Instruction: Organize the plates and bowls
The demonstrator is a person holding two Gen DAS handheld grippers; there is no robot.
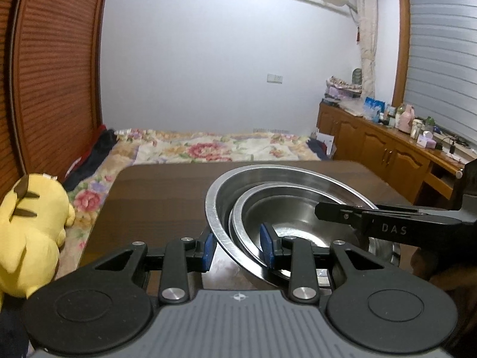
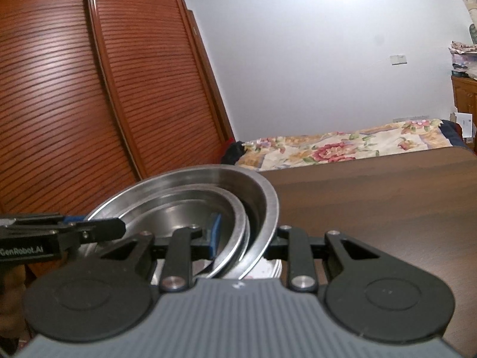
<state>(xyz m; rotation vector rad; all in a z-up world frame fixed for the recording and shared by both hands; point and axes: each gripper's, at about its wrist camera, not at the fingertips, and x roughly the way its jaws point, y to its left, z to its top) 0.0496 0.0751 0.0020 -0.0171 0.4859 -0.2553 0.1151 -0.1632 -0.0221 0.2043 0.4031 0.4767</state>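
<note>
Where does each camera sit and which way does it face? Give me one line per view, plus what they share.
Left wrist: rides the left tongs, facing across the table toward the bed; its tongs clamp the nested bowls, and the right tongs reach in from the right.
Right wrist: rides the right tongs, facing the wardrobe and bed; the left tongs enter from the left.
Shared: nested bowls, table, bed, both tongs.

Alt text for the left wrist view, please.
The left gripper clamps the near rims of two nested steel bowls above a dark wooden table, while the right gripper grips their right side. A yellow plush toy sits at left.
</note>
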